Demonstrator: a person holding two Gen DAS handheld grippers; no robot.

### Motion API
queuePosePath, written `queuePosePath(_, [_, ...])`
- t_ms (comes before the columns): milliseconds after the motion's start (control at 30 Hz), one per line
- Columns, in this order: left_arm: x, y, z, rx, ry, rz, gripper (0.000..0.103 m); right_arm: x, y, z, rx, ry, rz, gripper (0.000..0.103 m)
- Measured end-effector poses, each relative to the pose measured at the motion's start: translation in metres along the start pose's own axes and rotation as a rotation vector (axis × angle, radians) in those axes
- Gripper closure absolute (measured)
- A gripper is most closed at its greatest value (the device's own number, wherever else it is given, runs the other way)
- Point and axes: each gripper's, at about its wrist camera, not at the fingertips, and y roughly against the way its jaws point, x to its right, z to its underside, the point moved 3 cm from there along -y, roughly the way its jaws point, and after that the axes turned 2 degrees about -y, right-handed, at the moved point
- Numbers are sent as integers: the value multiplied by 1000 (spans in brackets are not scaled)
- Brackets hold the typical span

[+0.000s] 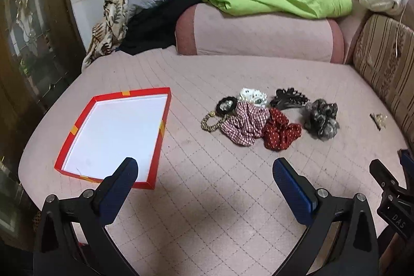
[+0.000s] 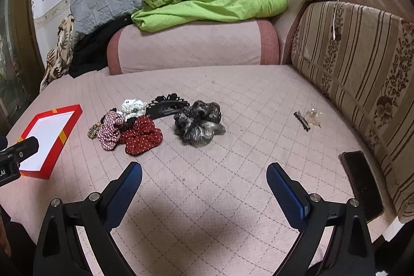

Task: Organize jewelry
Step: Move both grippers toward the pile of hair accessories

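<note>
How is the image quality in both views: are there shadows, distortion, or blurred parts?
Left wrist view: strong fisheye bending, the red box looks skewed; a soft shadow lies between the open jaws of the left gripper; corners are dark. Right wrist view: the same curvature and a similar shadow near the right gripper; the scrunchie pile is reasonably sharp.
</note>
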Motion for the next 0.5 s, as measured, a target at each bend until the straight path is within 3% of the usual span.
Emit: queuePosePath(500, [18,-50,10,-133,-30,45,0,16,-46,15,-100,-34,15,5])
